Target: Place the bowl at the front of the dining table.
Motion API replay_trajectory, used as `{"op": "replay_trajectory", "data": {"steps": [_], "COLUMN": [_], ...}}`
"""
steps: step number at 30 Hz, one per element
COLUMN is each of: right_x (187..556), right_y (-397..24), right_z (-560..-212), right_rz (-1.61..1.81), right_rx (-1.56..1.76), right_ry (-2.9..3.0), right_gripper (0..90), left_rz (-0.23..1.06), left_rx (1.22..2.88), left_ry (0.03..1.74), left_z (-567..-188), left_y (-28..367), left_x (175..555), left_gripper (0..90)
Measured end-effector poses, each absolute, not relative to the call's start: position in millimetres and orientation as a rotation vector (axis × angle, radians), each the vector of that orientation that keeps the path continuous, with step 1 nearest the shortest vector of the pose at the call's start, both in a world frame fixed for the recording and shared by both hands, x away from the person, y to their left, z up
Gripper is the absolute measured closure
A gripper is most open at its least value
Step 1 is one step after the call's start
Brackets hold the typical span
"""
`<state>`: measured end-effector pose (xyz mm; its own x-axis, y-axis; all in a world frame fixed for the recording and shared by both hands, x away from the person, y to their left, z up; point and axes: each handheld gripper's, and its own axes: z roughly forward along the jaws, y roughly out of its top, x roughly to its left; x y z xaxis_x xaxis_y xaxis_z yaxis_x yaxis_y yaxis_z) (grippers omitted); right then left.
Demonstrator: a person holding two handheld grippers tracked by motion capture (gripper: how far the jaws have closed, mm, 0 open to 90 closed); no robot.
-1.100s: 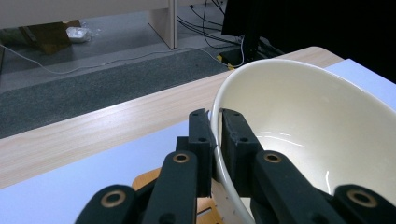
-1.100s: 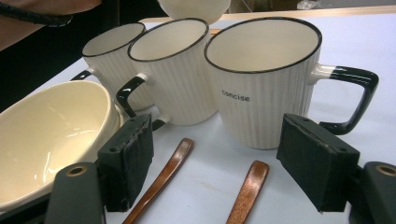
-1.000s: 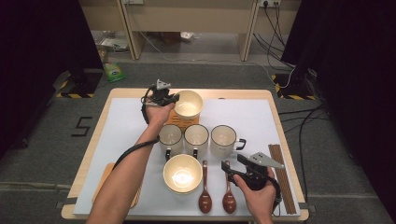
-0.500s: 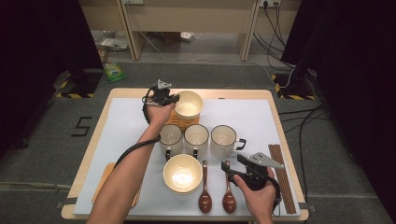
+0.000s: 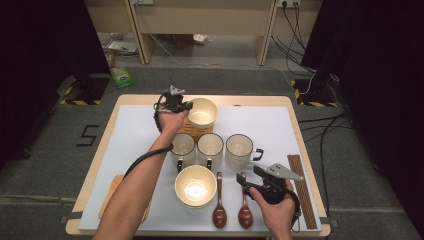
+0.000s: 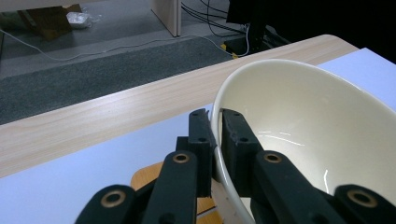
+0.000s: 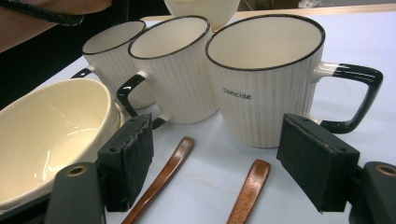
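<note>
The left gripper (image 6: 215, 135) clamps the rim of the far bowl (image 6: 303, 135) — tilted. The right gripper (image 7: 215, 163) — jaws apart — hovers over two wooden spoons (image 7: 163, 177).

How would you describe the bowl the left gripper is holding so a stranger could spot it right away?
Start at the row of three ribbed mugs in the middle of the table. Just beyond them, toward the far edge, a cream bowl sits over a wooden coaster. Unlike the near bowl, the left gripper pinches its rim.

Grey carpet floor (image 5: 60, 165), black curtains (image 5: 45, 45) either side, wooden desk legs (image 5: 137, 30) behind
</note>
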<state>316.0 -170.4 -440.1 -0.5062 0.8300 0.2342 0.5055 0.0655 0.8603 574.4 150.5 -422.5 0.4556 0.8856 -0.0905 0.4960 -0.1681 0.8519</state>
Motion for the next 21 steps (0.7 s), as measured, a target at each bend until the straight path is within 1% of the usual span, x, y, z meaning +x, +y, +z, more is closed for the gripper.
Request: {"op": "replay_trajectory", "data": {"steps": [21], "right_x": [316.3], "right_y": [-170.8], "right_z": [-440.6], "right_rz": [1.417], "right_rx": [1.340], "right_ry": [2.028], "right_gripper": [26.9], "left_rz": [0.542], "left_rx": [1.833], "left_ry": [1.195], "left_z": [-429.3], "left_y": [149.5], "left_x": [579.8], "left_gripper": [82.3]}}
